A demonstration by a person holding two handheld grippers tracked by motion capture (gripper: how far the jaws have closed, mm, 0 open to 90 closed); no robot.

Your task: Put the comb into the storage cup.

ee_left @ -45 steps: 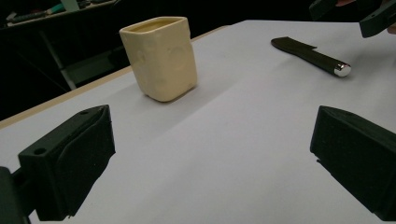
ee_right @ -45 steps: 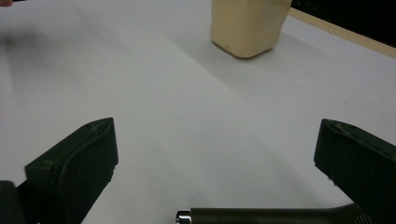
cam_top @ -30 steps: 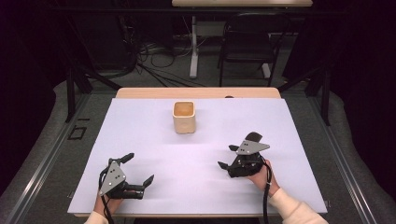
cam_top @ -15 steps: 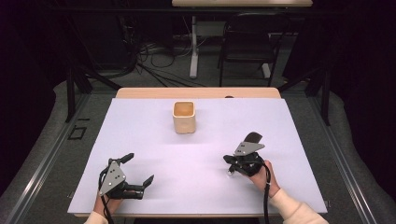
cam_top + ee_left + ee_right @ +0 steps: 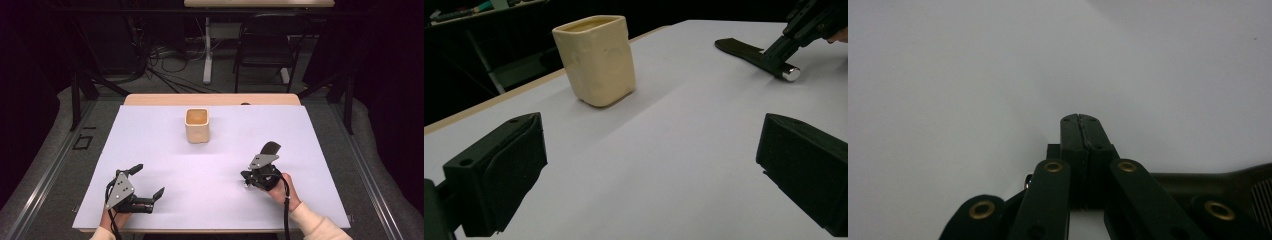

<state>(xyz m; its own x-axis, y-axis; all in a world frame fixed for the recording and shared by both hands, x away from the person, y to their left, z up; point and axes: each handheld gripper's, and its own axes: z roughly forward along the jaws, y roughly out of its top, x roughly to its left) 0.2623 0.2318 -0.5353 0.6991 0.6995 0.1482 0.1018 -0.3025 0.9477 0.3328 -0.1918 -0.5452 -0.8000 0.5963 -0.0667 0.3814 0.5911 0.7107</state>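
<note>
Barely beginning: pressing right gripper [image 5: 246, 180] fully shut at dark strap [image 5: 739, 49], grasp unconfirmed; resting left gripper [image 5: 149, 180] wide open, empty; leaving beige cup [image 5: 196, 125] untouched.

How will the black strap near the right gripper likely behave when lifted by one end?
The black strap lies thin and flat, so it will probably droop. Its silver end looks metal and rounded, so it may weigh that side down or roll.
</note>
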